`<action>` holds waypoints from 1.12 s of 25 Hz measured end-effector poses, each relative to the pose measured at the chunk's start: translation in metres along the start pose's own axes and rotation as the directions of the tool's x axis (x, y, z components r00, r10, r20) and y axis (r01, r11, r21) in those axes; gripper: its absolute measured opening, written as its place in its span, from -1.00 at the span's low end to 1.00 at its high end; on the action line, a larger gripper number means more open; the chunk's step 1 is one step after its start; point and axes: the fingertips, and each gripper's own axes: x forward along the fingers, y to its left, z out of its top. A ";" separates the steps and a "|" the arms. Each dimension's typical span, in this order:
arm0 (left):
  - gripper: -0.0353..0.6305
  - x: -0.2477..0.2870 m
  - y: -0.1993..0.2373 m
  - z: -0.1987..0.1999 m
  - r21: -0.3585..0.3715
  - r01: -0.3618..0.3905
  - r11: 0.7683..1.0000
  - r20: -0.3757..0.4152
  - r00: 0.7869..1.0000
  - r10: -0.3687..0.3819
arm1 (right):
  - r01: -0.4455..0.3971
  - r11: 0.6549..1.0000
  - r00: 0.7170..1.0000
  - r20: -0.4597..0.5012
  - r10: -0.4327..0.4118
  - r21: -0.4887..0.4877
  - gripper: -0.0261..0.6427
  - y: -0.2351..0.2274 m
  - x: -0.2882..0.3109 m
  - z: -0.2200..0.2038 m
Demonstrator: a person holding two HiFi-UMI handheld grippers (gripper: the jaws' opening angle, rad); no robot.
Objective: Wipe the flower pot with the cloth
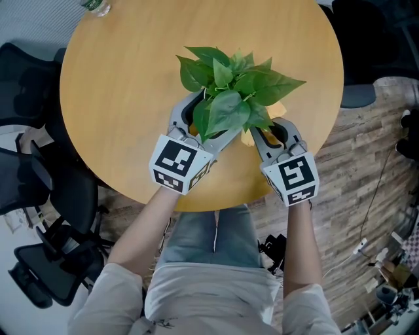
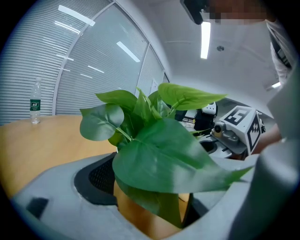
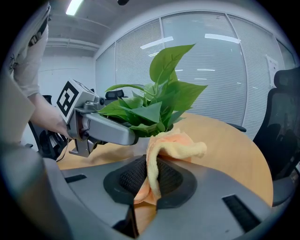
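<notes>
Drooping orange-yellow cloth point(image 3: 159, 150), leafy flower pot point(image 2: 137, 213)

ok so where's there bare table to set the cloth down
Widest bare patch: the table's left half, between the plant and the water bottle. Also free: beyond the plant and the table's right side. Crowded: the near edge, left gripper on the pot, right gripper holding the cloth.

Orange-yellow cloth point(image 3: 174, 146) — green leaves point(image 1: 230, 93) — orange-brown pot point(image 2: 139, 219).
</notes>
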 end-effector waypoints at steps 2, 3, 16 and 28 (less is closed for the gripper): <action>0.41 0.000 0.001 0.000 -0.010 -0.022 1.000 0.000 1.000 0.022 | -0.004 1.000 1.000 0.000 0.004 0.001 -0.78 0.002 0.000 0.000; 0.41 0.000 0.001 0.001 -0.015 -0.033 0.999 -0.001 0.999 0.033 | -0.006 1.000 1.000 0.000 0.006 0.002 -0.78 0.003 0.000 0.001; 0.40 0.005 0.001 0.002 -0.082 -0.182 0.980 0.011 0.983 0.184 | -0.024 1.000 1.000 0.004 0.024 0.016 -0.78 0.009 0.001 0.003; 0.41 0.001 -0.003 -0.001 0.005 -0.035 0.999 -0.017 0.999 0.035 | -0.028 0.999 1.000 0.004 0.028 0.018 -0.78 0.004 0.001 0.000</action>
